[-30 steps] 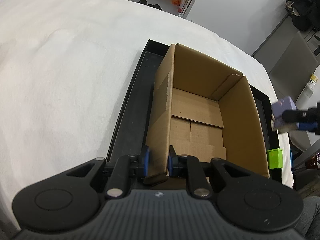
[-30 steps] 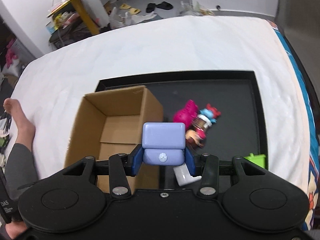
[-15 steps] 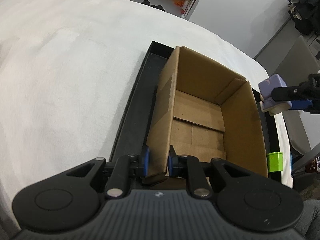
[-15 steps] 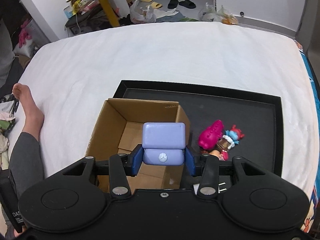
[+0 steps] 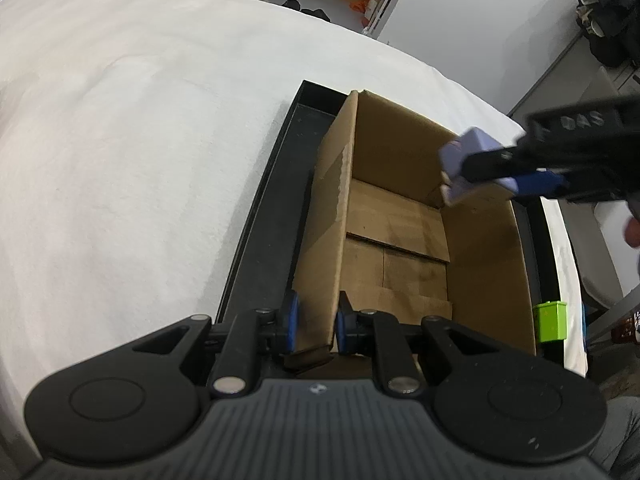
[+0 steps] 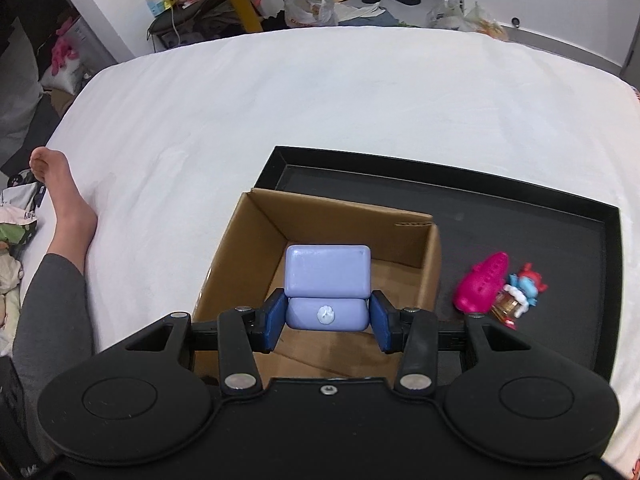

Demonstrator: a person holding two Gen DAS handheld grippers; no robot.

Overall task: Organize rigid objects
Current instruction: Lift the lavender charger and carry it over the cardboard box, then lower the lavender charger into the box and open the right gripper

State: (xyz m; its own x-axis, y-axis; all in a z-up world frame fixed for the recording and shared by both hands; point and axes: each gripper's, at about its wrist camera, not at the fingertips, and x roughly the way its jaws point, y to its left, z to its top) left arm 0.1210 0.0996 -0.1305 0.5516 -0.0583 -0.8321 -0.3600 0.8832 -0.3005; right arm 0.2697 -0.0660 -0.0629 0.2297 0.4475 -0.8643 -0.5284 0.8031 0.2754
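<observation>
An open cardboard box (image 5: 400, 216) stands in a black tray (image 5: 264, 232) on a white bed; it also shows in the right wrist view (image 6: 320, 232). My left gripper (image 5: 314, 326) is shut on the box's near-left wall. My right gripper (image 6: 327, 318) is shut on a lavender case (image 6: 327, 280) and holds it above the box's open top. In the left wrist view the case (image 5: 464, 160) hangs over the box's far right corner. The box's inside looks bare.
A pink toy (image 6: 484, 282), a small blue-and-red figure (image 6: 524, 284) and another small figure lie in the tray (image 6: 560, 240) right of the box. A green block (image 5: 552, 320) stands at the tray's right edge. A person's bare foot (image 6: 60, 188) rests on the bed's left side.
My right gripper has carried the lavender case leftward from beside the tray to above the box. My left gripper has kept its hold on the box wall.
</observation>
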